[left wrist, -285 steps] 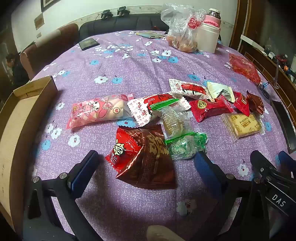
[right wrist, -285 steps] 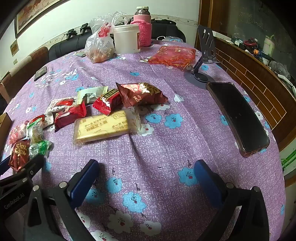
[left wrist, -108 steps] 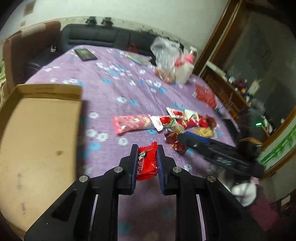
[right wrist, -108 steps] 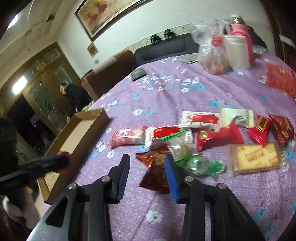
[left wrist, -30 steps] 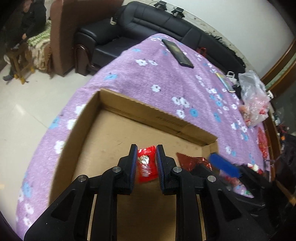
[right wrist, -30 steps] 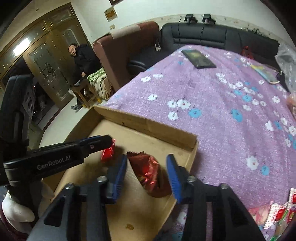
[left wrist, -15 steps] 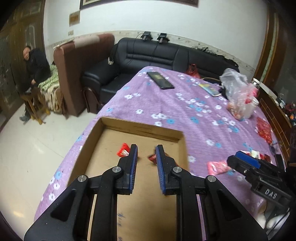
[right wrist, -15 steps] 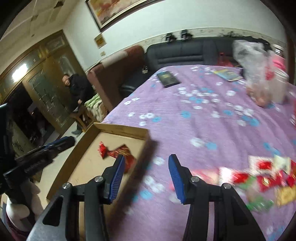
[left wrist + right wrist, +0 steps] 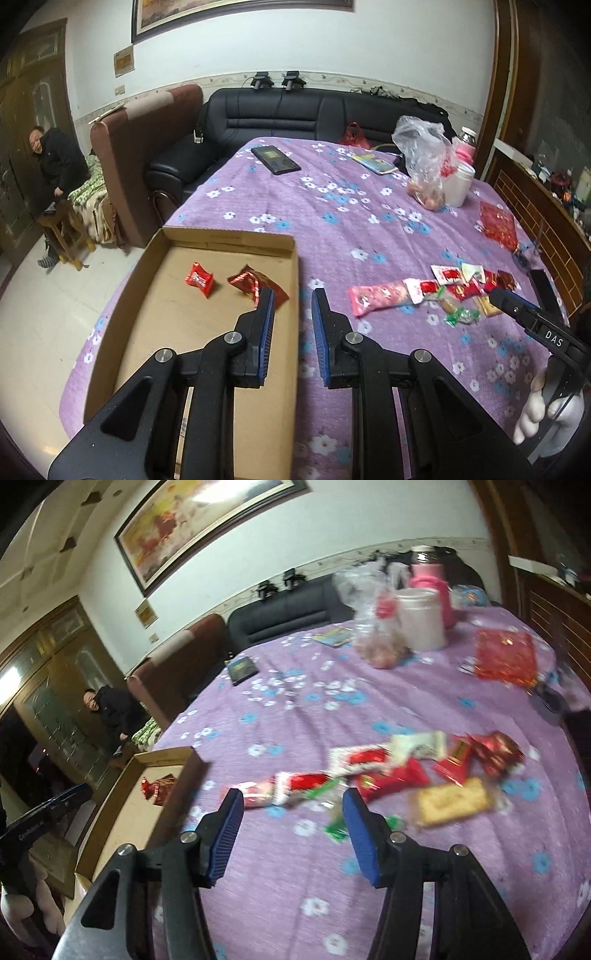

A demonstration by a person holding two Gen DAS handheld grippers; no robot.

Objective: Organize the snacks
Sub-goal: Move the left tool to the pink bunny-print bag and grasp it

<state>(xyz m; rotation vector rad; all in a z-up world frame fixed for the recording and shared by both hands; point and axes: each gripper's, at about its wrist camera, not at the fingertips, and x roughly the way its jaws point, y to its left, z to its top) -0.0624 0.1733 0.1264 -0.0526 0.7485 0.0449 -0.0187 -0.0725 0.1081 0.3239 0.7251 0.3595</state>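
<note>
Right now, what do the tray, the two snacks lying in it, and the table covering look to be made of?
Tray: plain brown cardboard, matte, with folded walls. Small red candy: glossy plastic wrap, probably, with twisted ends. Dark red packet: shiny crinkled foil or metallised film, catching highlights. Table covering: purple flowered cloth, it seems, matte with a faint ribbed texture.

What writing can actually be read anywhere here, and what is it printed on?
"DAS": white letters on the right gripper.
"GenRobot.AI": on the left gripper, blurred and only partly legible.
Snack wrappers, box print and wall plaque: too small or blurred.
</note>
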